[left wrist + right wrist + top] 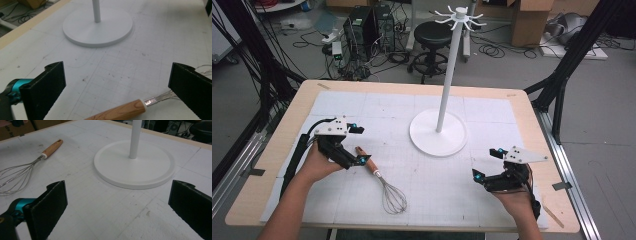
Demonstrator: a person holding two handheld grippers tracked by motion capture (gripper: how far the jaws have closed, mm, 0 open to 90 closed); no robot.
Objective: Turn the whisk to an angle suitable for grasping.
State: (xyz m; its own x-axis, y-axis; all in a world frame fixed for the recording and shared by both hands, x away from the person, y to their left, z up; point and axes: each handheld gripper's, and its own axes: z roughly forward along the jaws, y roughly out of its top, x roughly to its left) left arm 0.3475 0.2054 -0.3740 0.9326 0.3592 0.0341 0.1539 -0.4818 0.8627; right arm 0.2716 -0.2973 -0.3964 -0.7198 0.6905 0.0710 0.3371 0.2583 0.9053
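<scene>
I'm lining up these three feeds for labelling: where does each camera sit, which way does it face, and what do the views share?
High view: above the person's side, looking forward and down on the table; both forearms, left gripper and right gripper show.
Left gripper view: rides the left gripper, looking past the whisk handle toward the stand; its open black jaws show.
Right gripper view: rides the right gripper, facing the stand, whisk to its left; its open jaws show.
Shared: all three show whisk and stand.

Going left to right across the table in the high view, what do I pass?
Left gripper → whisk → white stand → right gripper.
</scene>
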